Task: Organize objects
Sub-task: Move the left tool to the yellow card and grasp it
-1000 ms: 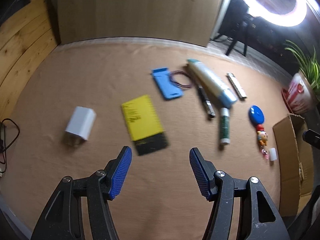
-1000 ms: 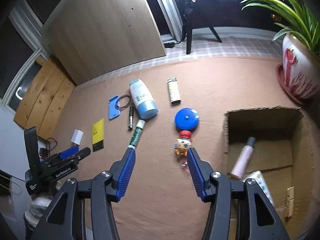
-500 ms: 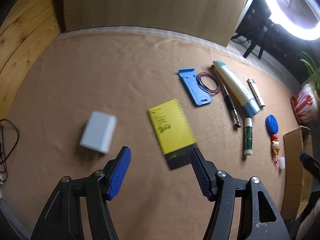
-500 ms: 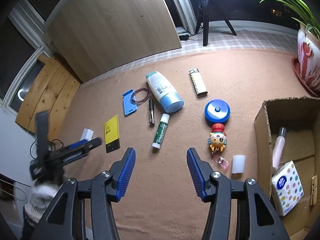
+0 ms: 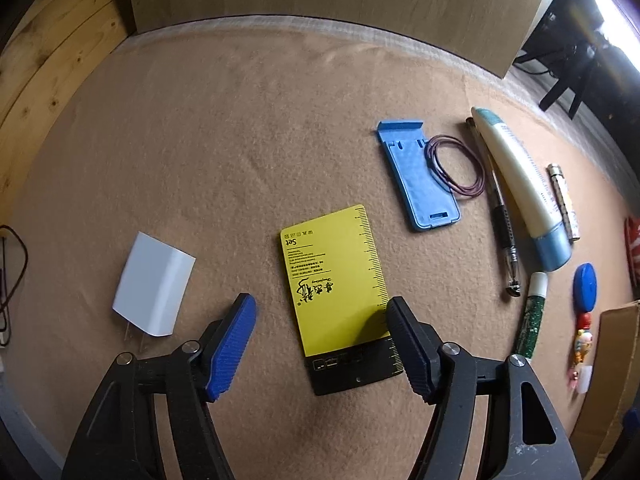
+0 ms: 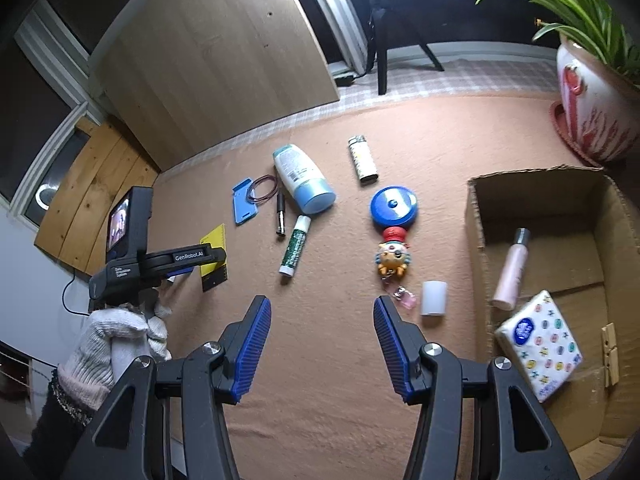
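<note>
My left gripper (image 5: pixel 320 340) is open just above a yellow and black ruler card (image 5: pixel 336 280) that lies between its fingers; it also shows in the right wrist view (image 6: pixel 214 252). A white charger (image 5: pixel 154 284) lies to its left. A blue phone stand (image 5: pixel 416 176), a cord loop (image 5: pixel 456 168), a pen (image 5: pixel 500 216), a lotion bottle (image 5: pixel 520 184) and a glue stick (image 5: pixel 532 316) lie to the right. My right gripper (image 6: pixel 322 344) is open and empty above the felt. A cardboard box (image 6: pixel 476 216) at right holds a pink bottle (image 6: pixel 512 268) and a tissue pack (image 6: pixel 540 340).
A lighter (image 6: pixel 362 158), a blue round disc (image 6: pixel 394 206), a toy figure (image 6: pixel 394 258) and a small white cup (image 6: pixel 434 298) lie between the grippers and the box. A potted plant (image 6: pixel 596 120) stands at the far right. A wooden board (image 6: pixel 216 60) leans at the back.
My left gripper has moved forward and down to the yellow card, which now lies between its fingers. My right gripper has drawn back from the toy towards the mat's near side.
</note>
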